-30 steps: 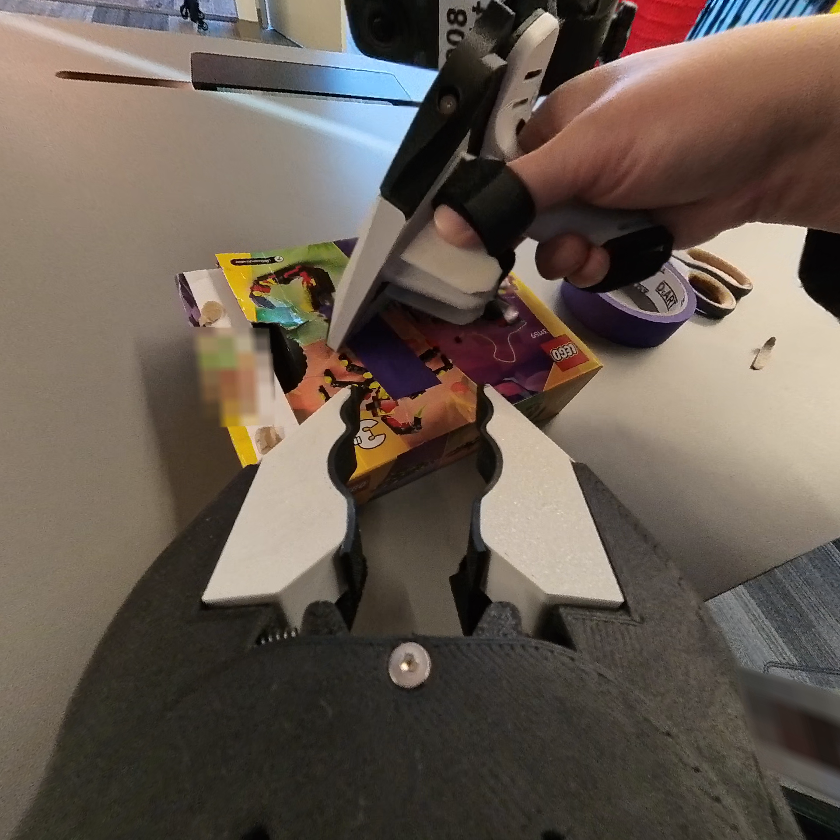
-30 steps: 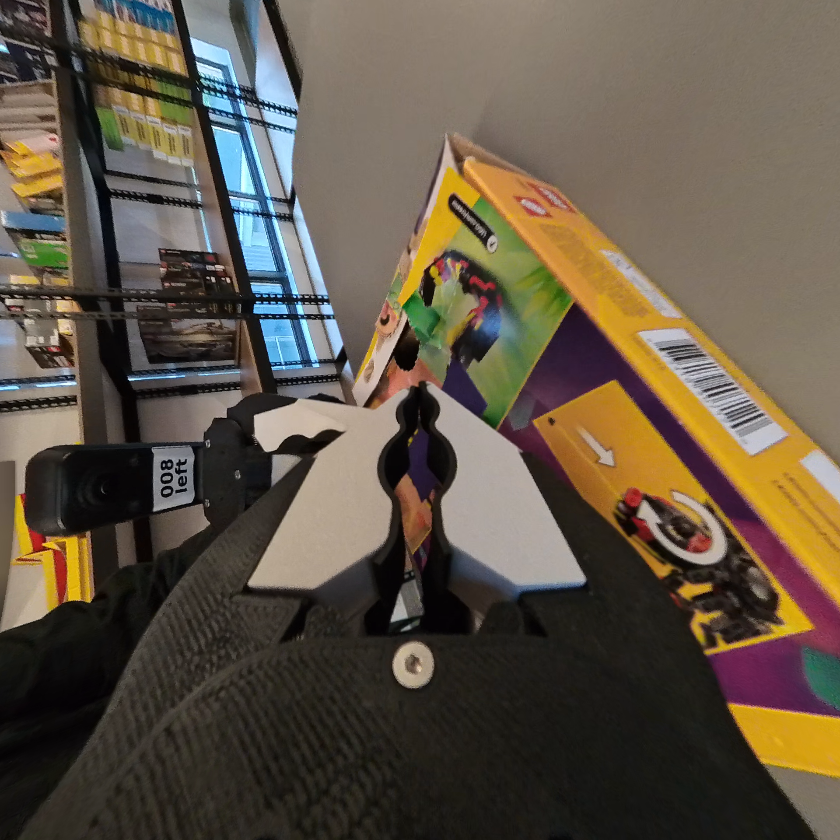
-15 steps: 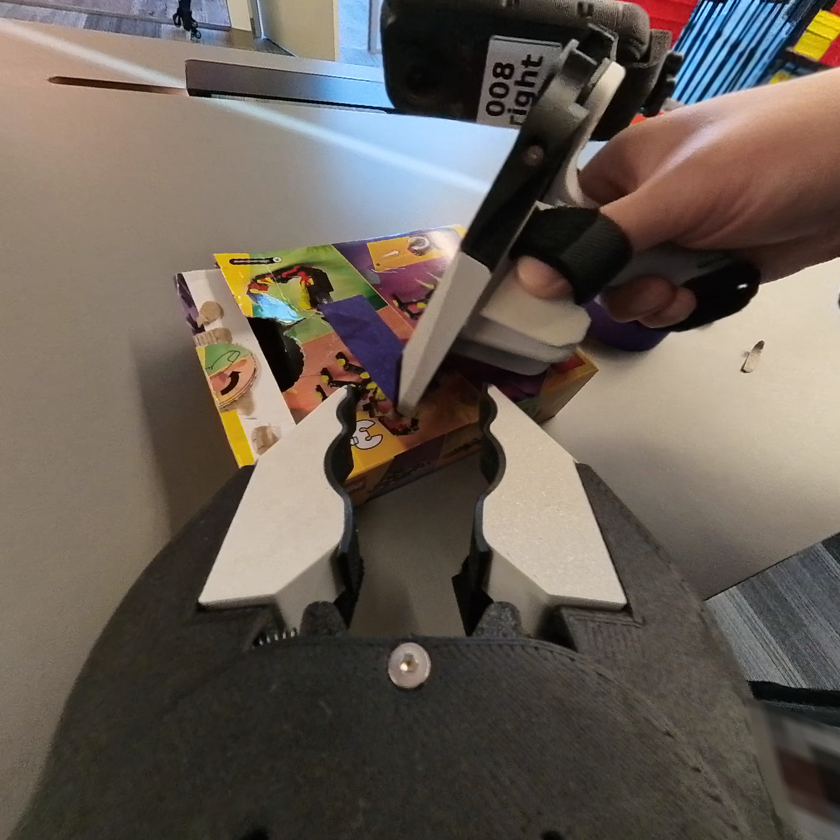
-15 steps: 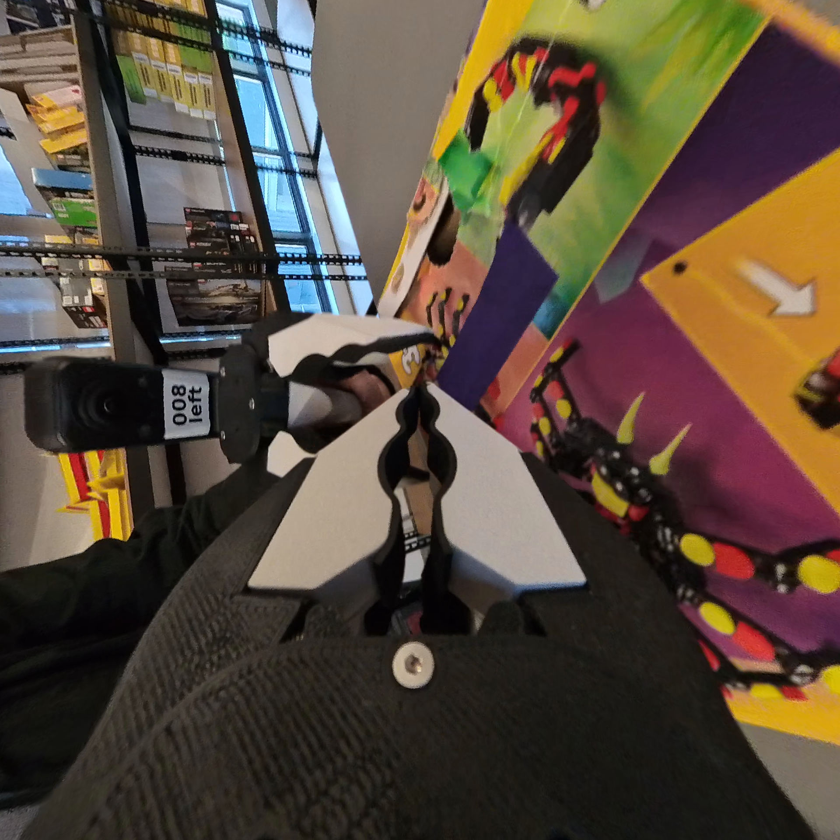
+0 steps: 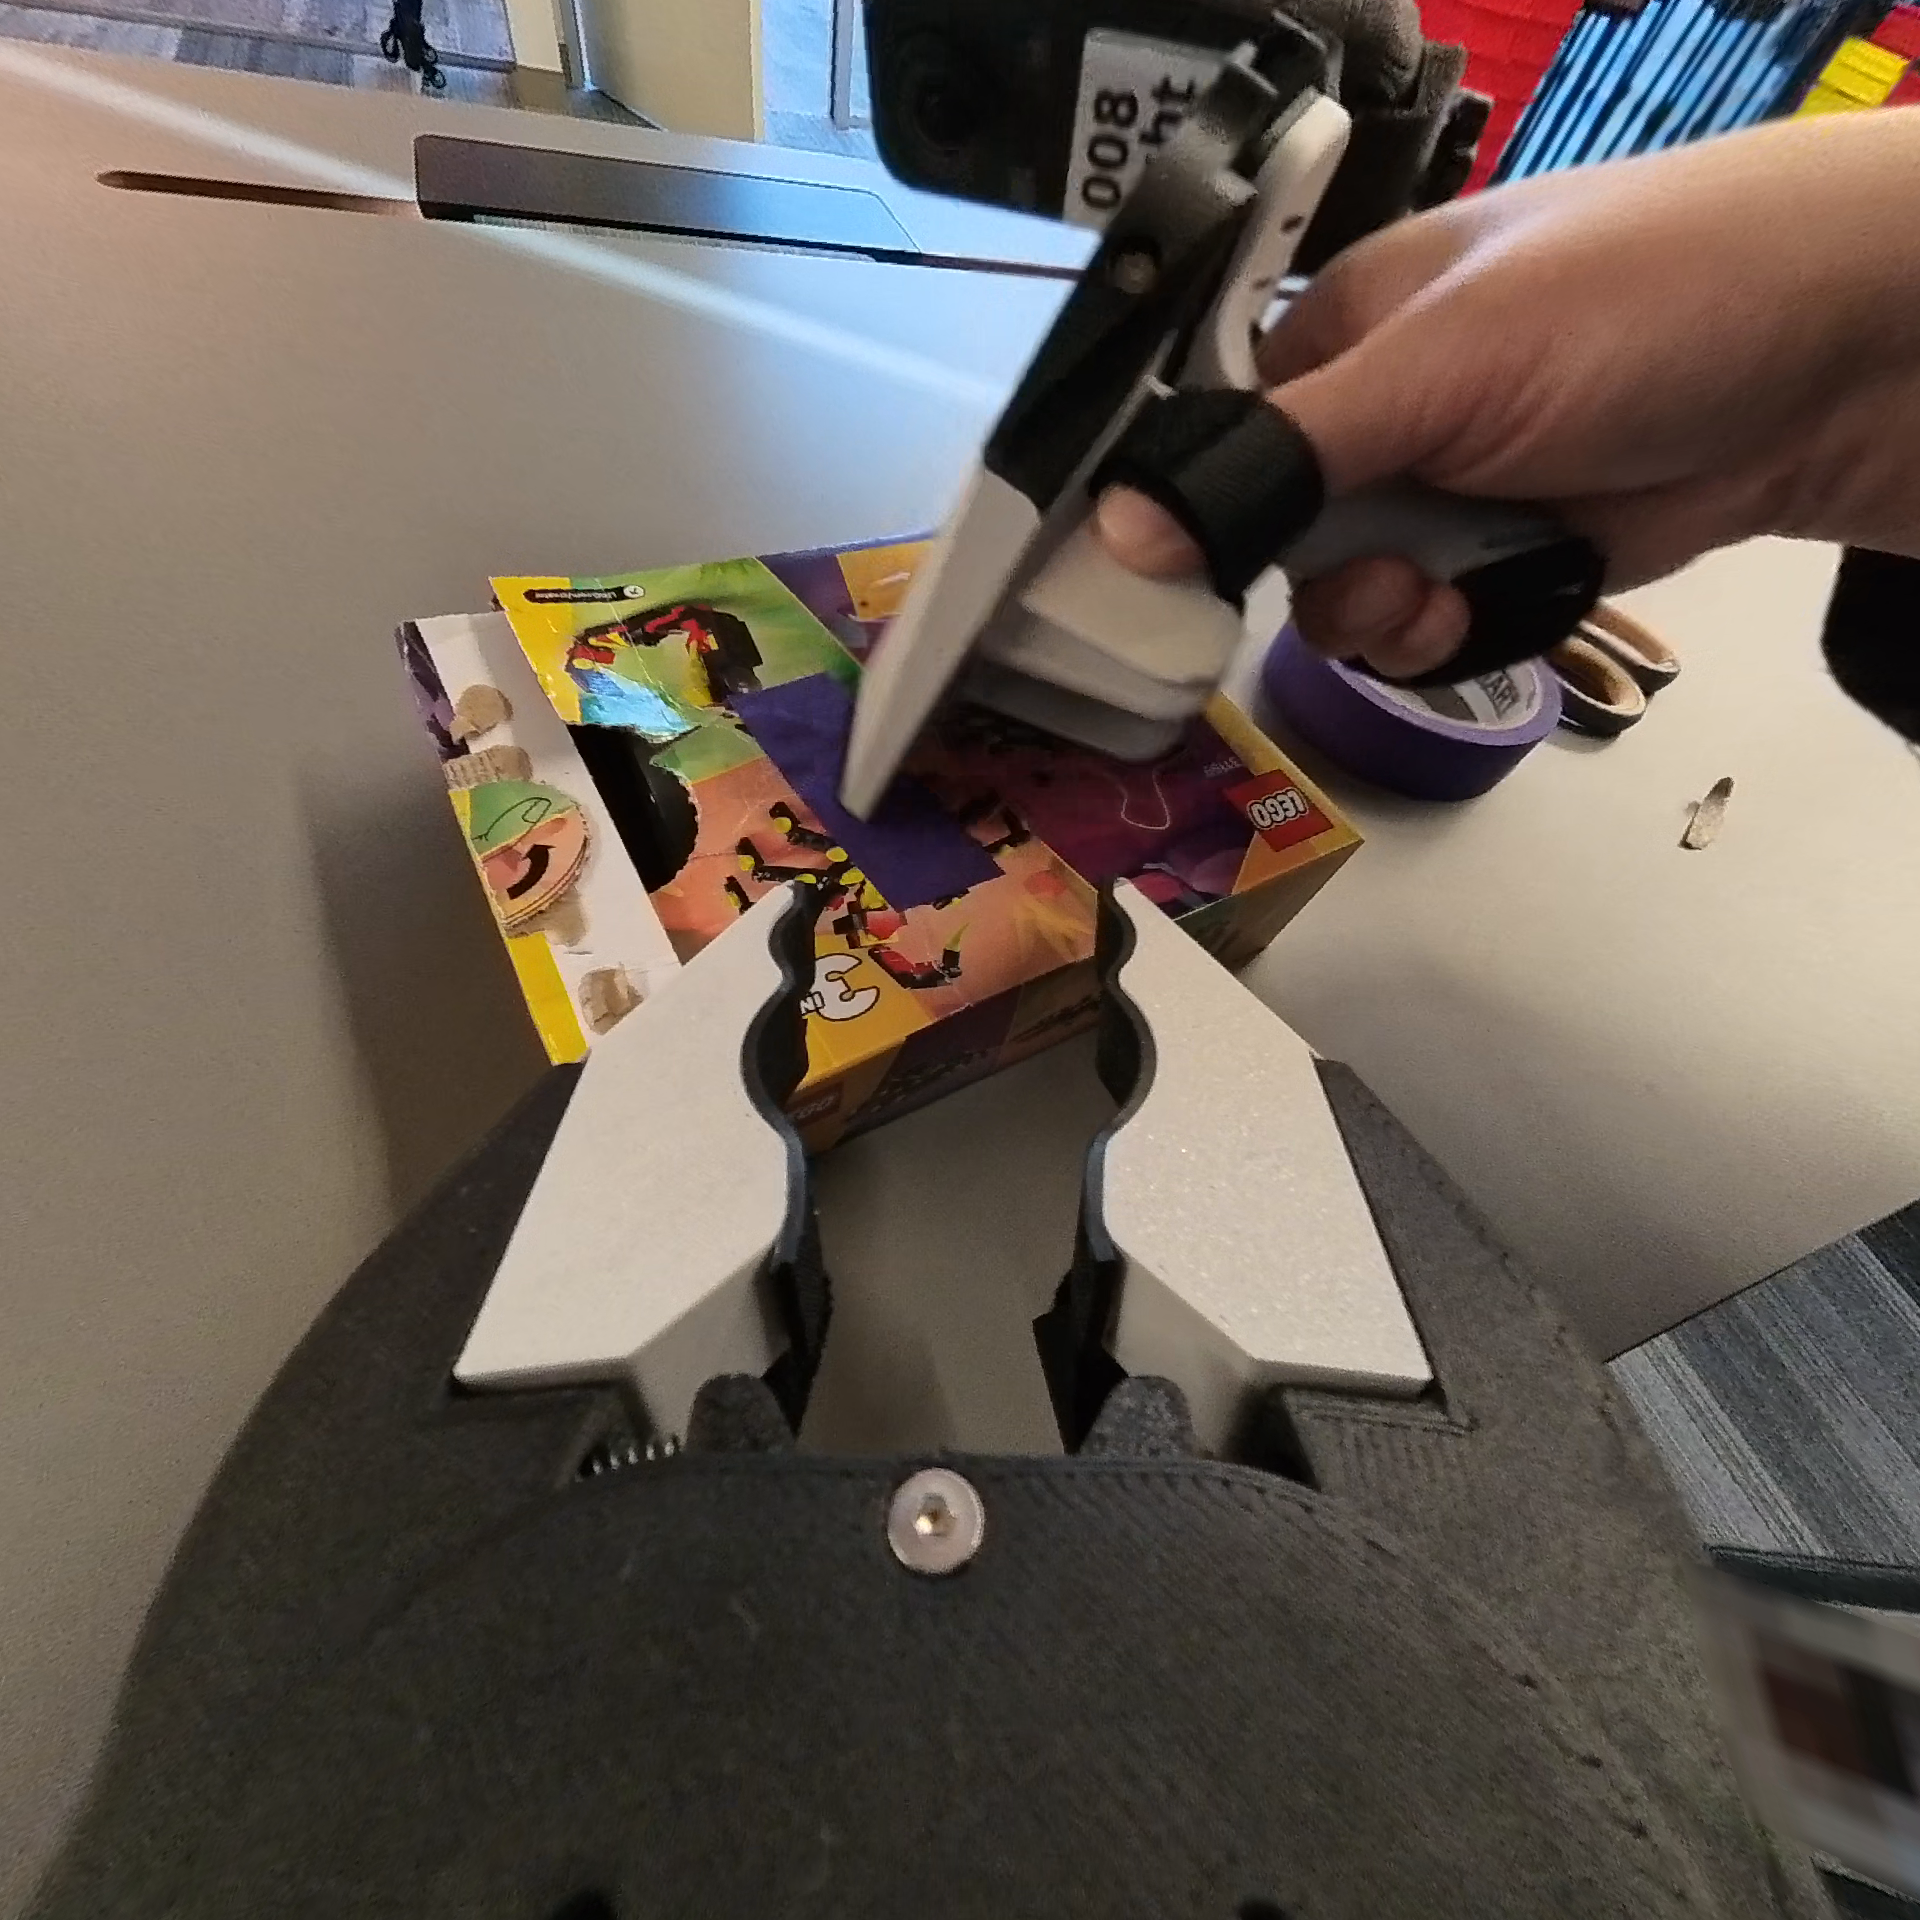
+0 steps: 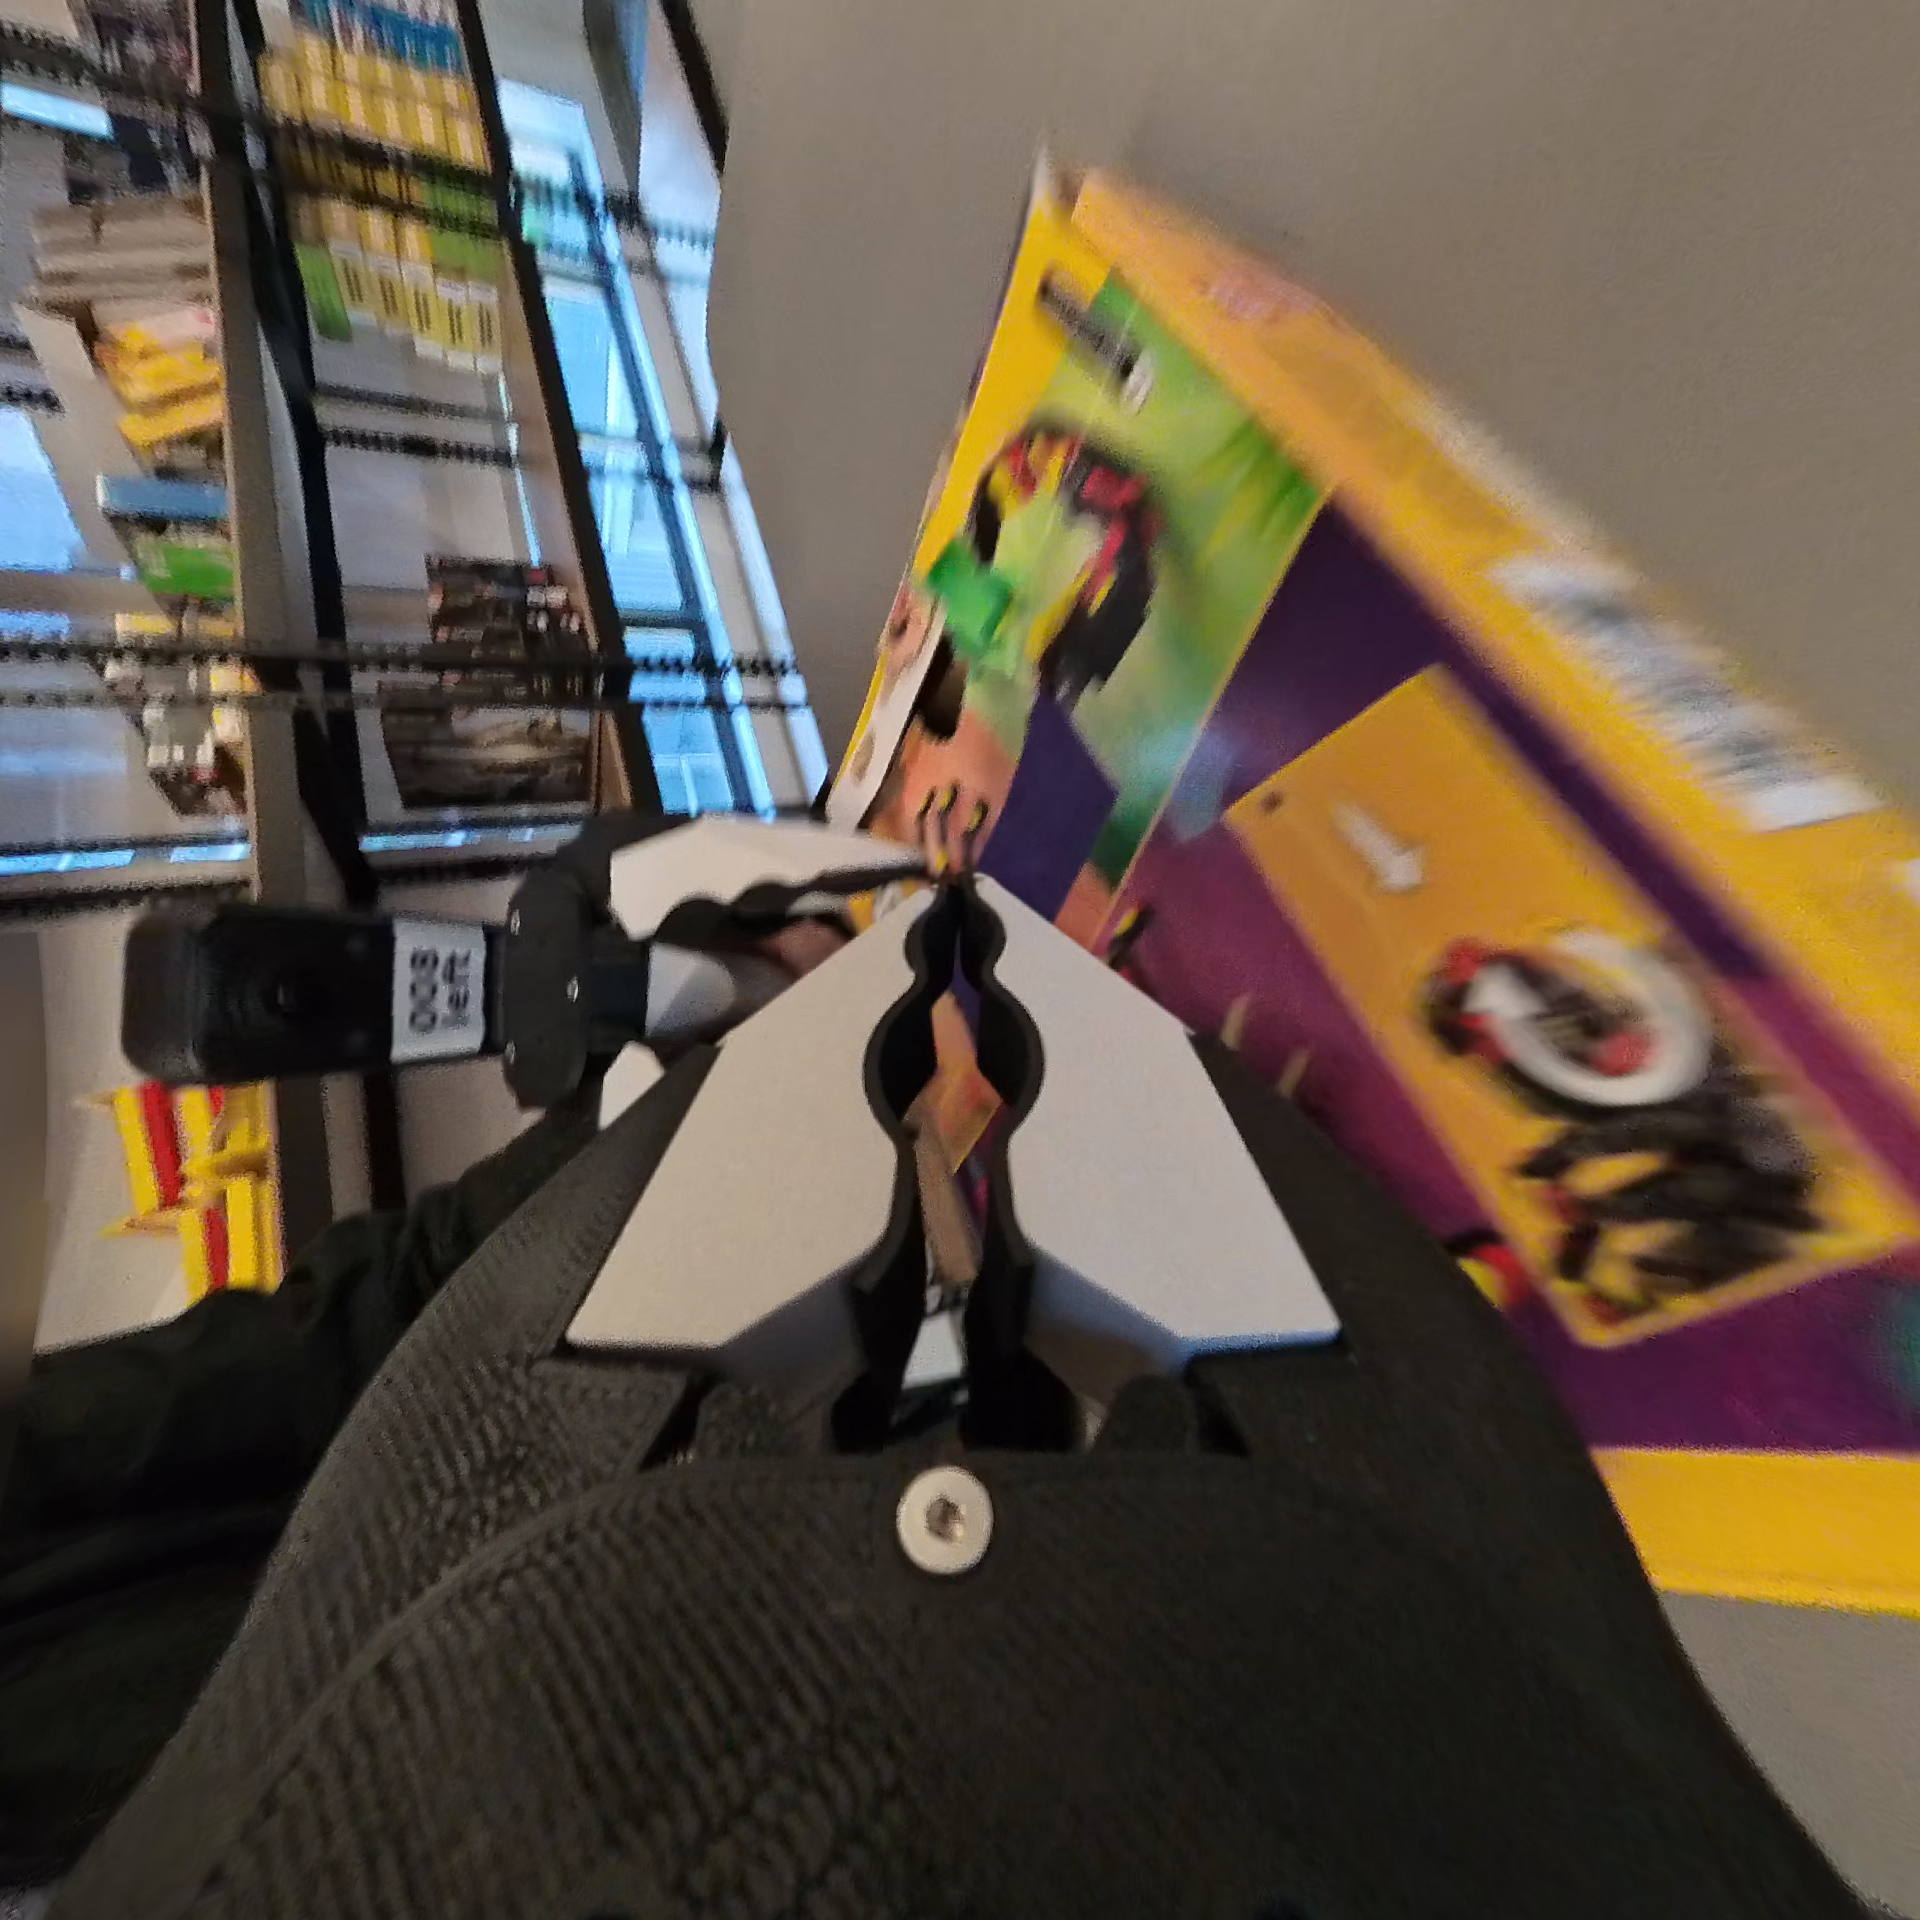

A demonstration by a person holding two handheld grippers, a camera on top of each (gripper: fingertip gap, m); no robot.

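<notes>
- While the left gripper [image 5: 940, 940] hangs released, jaws wide apart w/ nothing between, just short of the near edge of the toy box [image 5: 1122, 831], the right gripper [image 5: 868, 805] is pinched together, tip down on or just over the purple tape strip [image 5: 883, 821] on the box top – contact can't be confirmed.
- Box lies flat on the grey table [image 5: 312, 468]; torn flap [image 5: 520, 810] open at its left end.
- Risk: box isn't held, so a push or pull from the right tip would likely slide or tilt it; ragged flap could snag.
- Purple tape roll [image 5: 1403, 727] sits near the box's right end, under the hand [image 5: 1610, 416] – easy to bump.
- Room: open table left & behind; table edge close on the near right, less margin there.
- Right wrist view is blurred, little to check.
</notes>
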